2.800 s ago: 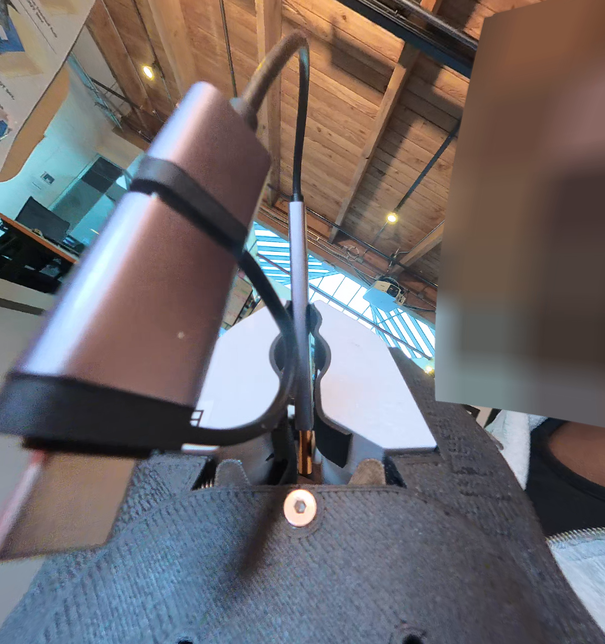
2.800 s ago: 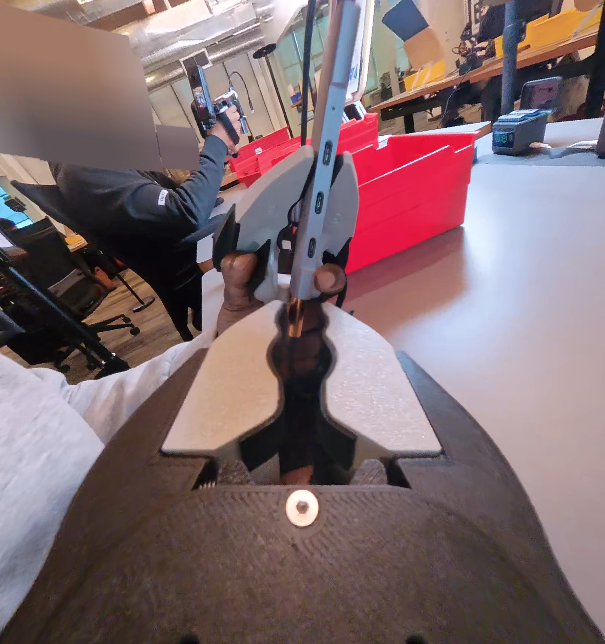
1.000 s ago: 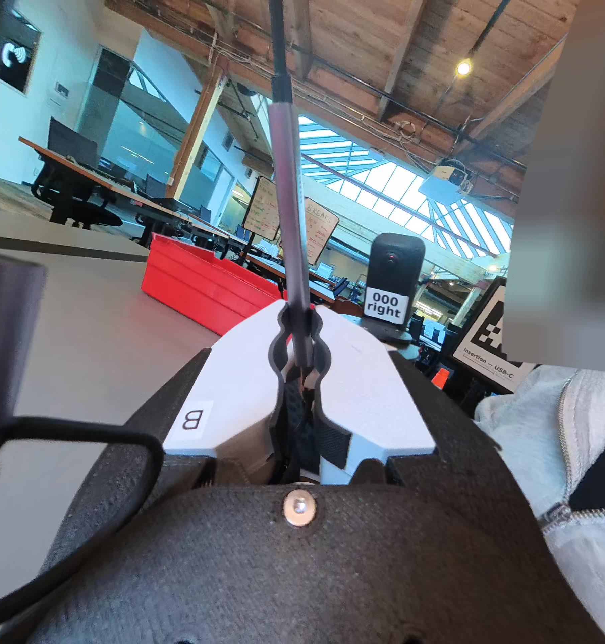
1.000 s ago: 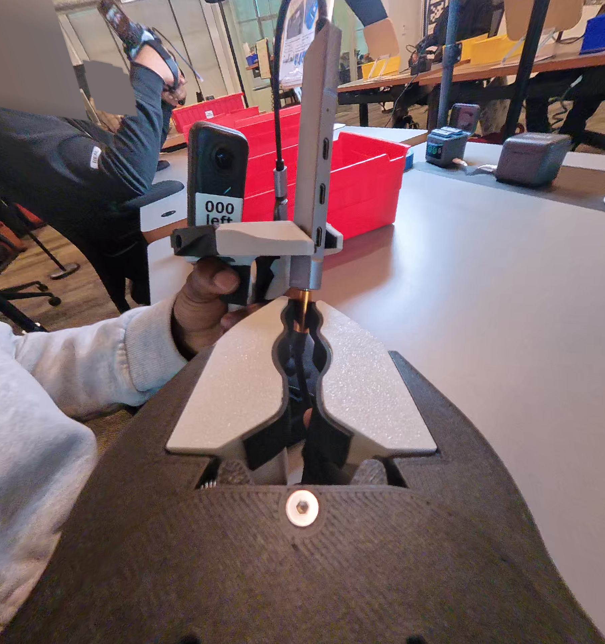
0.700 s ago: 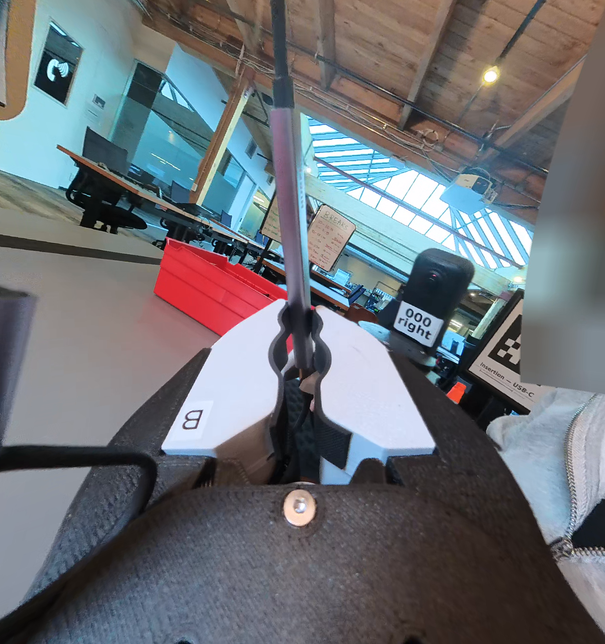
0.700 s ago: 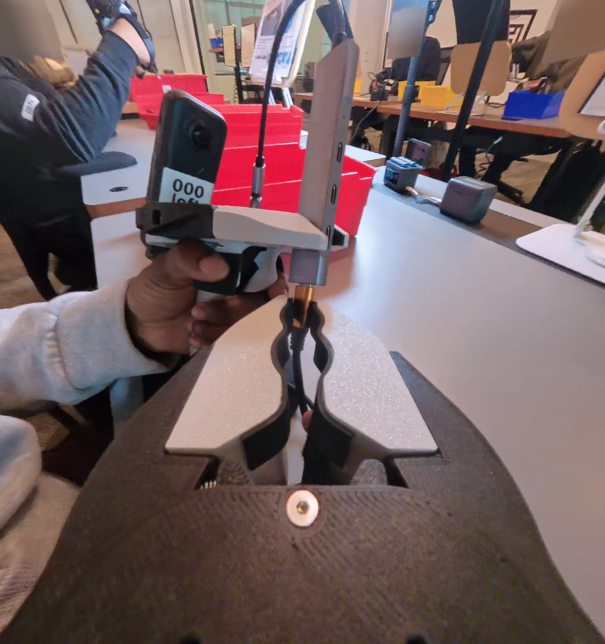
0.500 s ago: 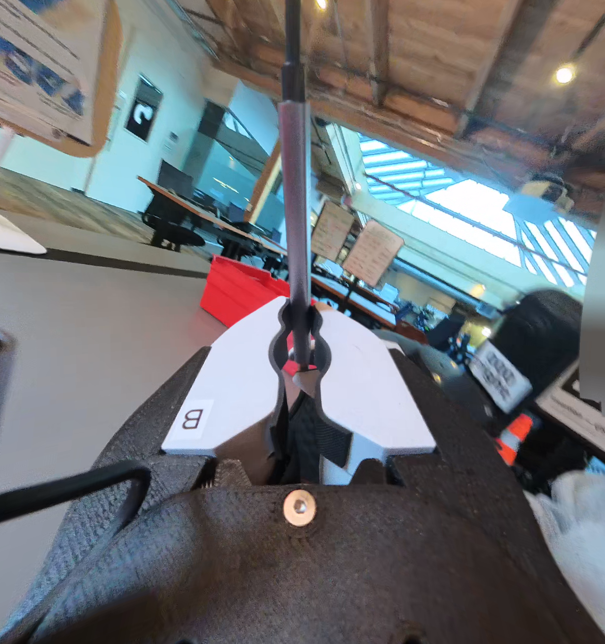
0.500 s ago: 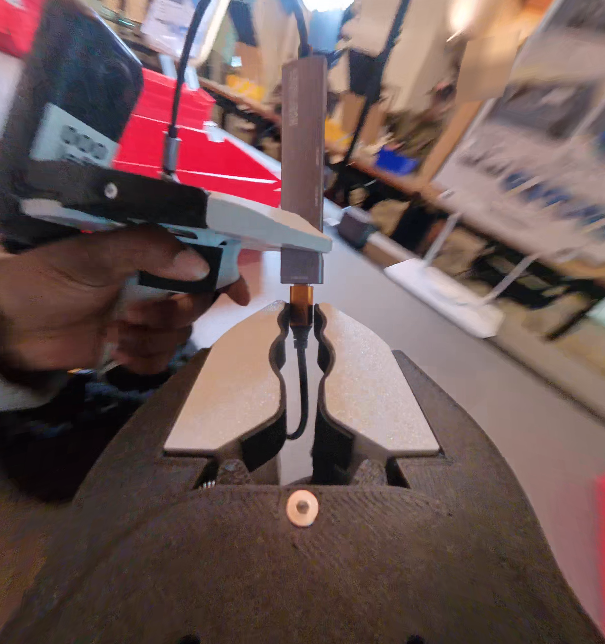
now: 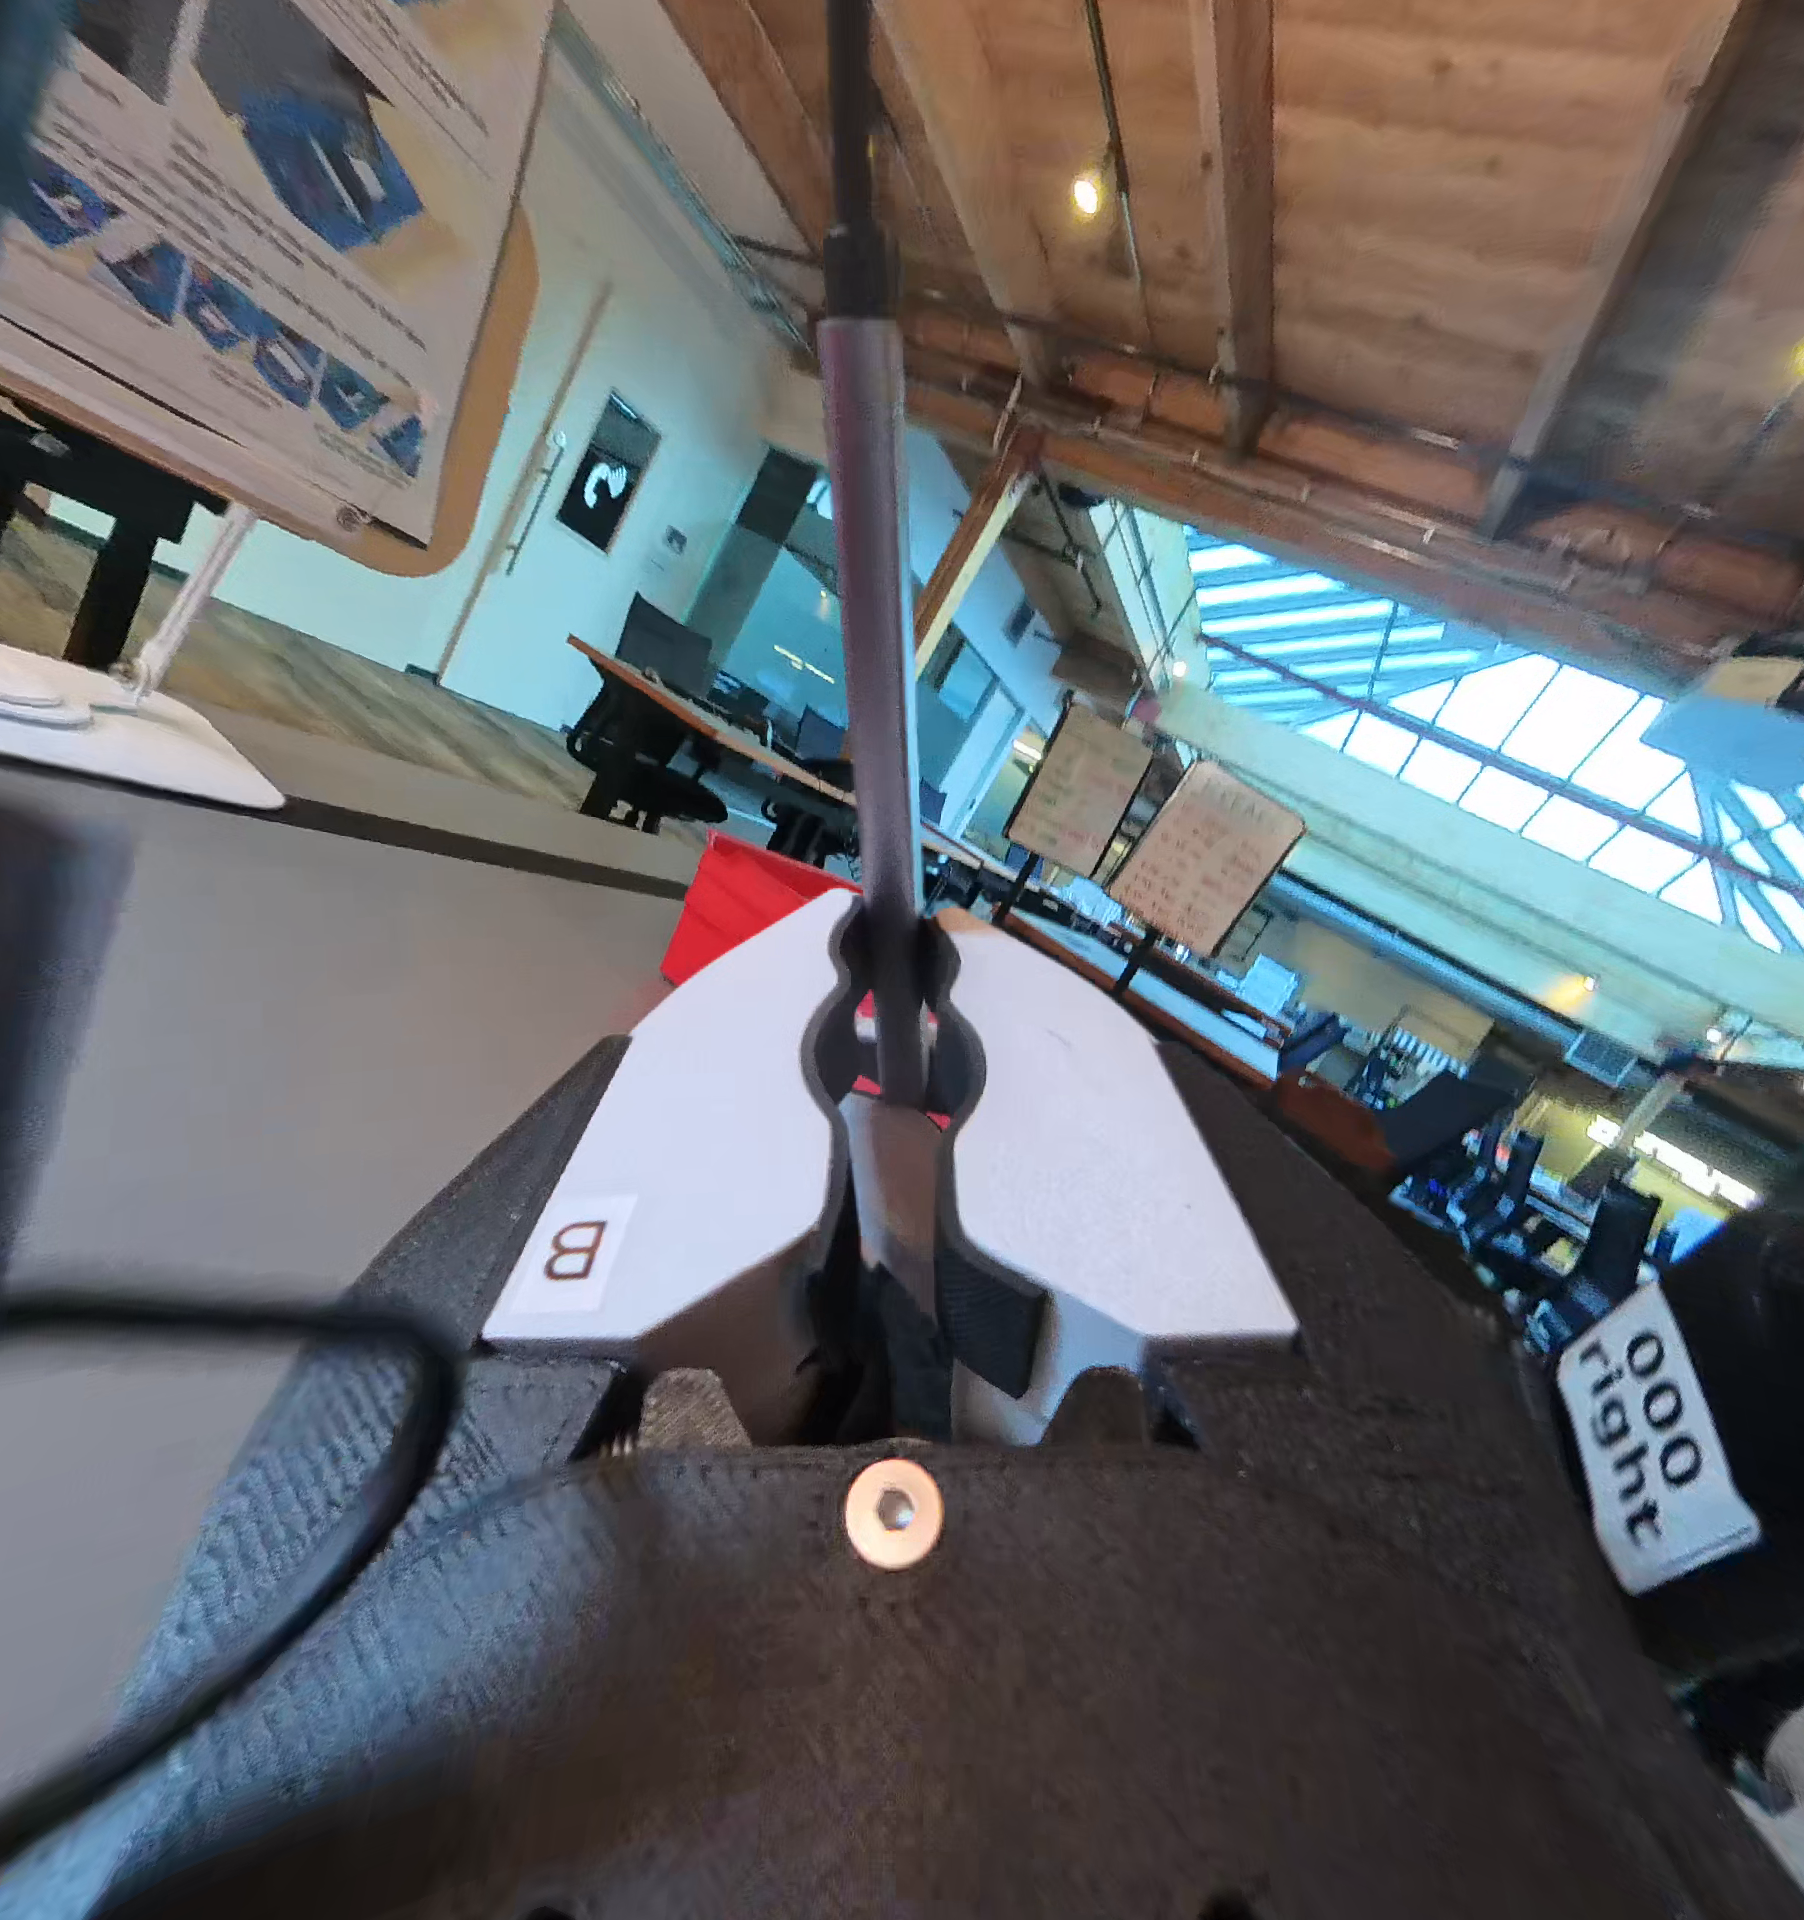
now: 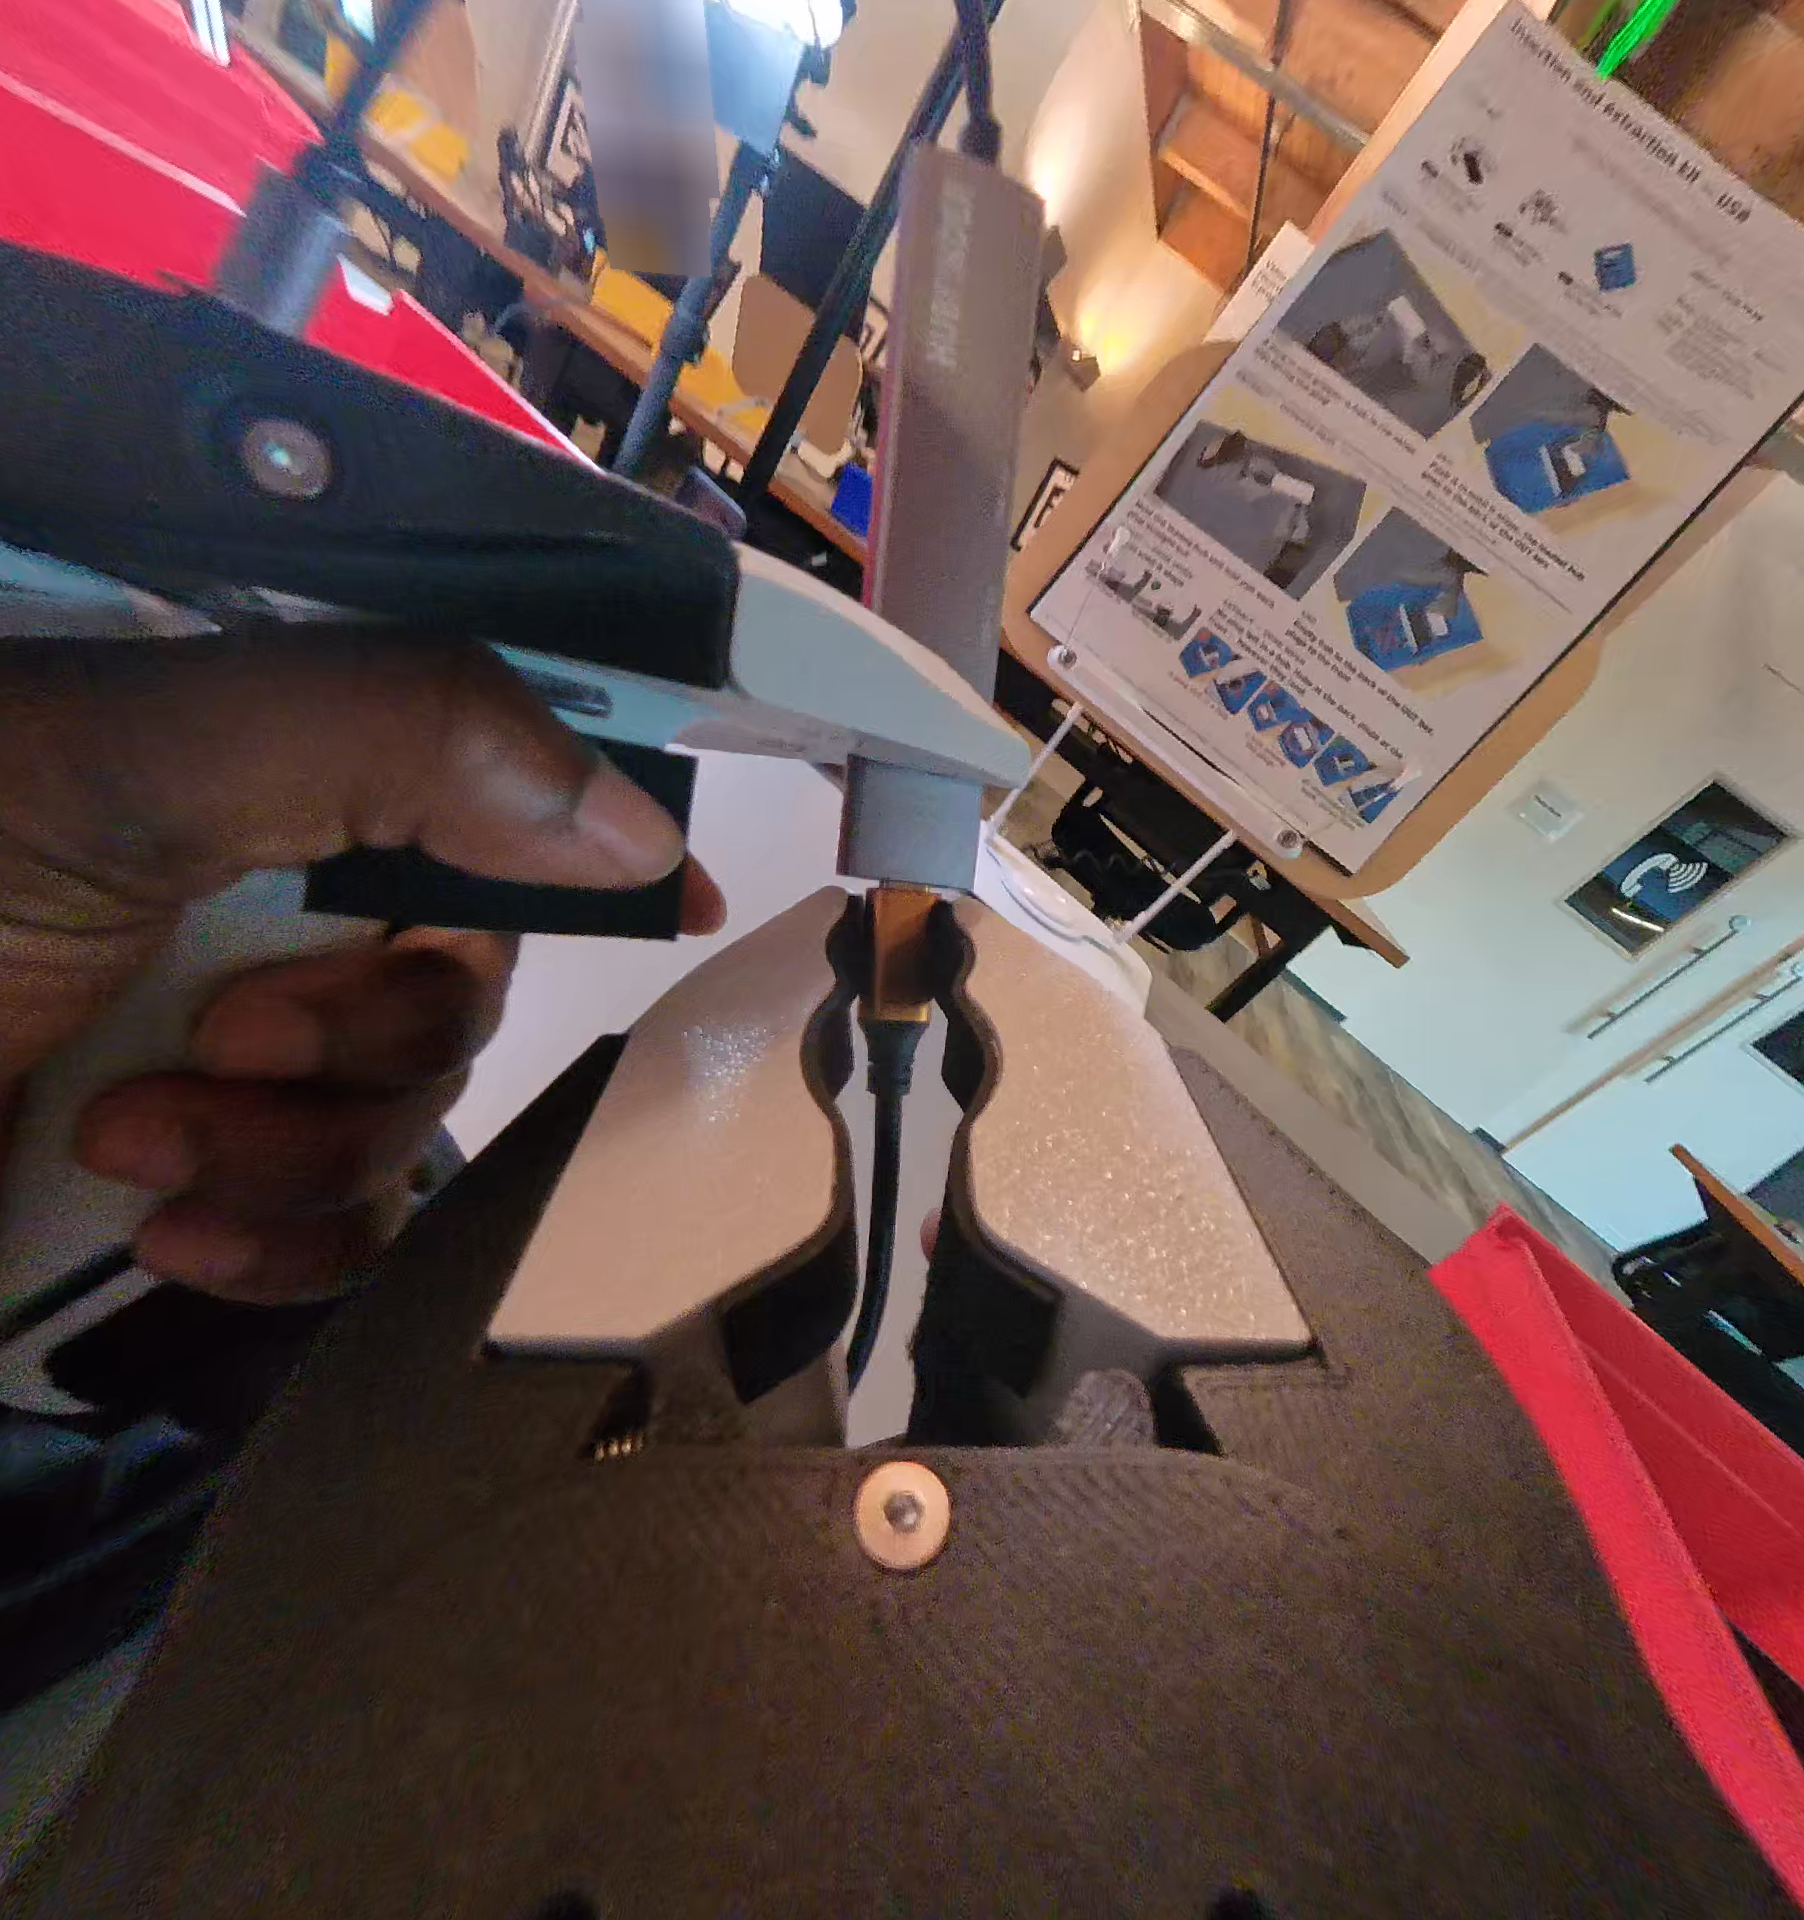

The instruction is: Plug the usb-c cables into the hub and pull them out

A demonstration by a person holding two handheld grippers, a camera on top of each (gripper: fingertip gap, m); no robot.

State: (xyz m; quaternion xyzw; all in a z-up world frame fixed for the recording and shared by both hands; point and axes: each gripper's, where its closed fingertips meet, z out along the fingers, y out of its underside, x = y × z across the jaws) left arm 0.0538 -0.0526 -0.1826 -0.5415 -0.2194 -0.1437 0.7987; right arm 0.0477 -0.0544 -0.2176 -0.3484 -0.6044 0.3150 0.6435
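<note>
Left tongs (image 9: 893,971): closed on the grey hub (image 9: 867,623), gripping it near its lower end; the hub stands upright above the tips, seen edge-on.
Hub from the right wrist view: the hub (image 10: 945,447) is a flat grey bar, tilted slightly, held in the left tongs (image 10: 908,743) by a person's hand (image 10: 285,935).
Right tongs (image 10: 900,971): nearly closed on the gold plug (image 10: 898,961) of a black usb-c cable (image 10: 882,1174), which runs back between the fingers.
Plug and hub: the plug meets the hub's bottom end; how deep it sits is hard to tell.
Hub's top: another dark cable (image 9: 851,145) leaves it.
Surroundings: grey tabletop (image 9: 285,997), red bin (image 9: 747,904), instruction board (image 10: 1438,468).
</note>
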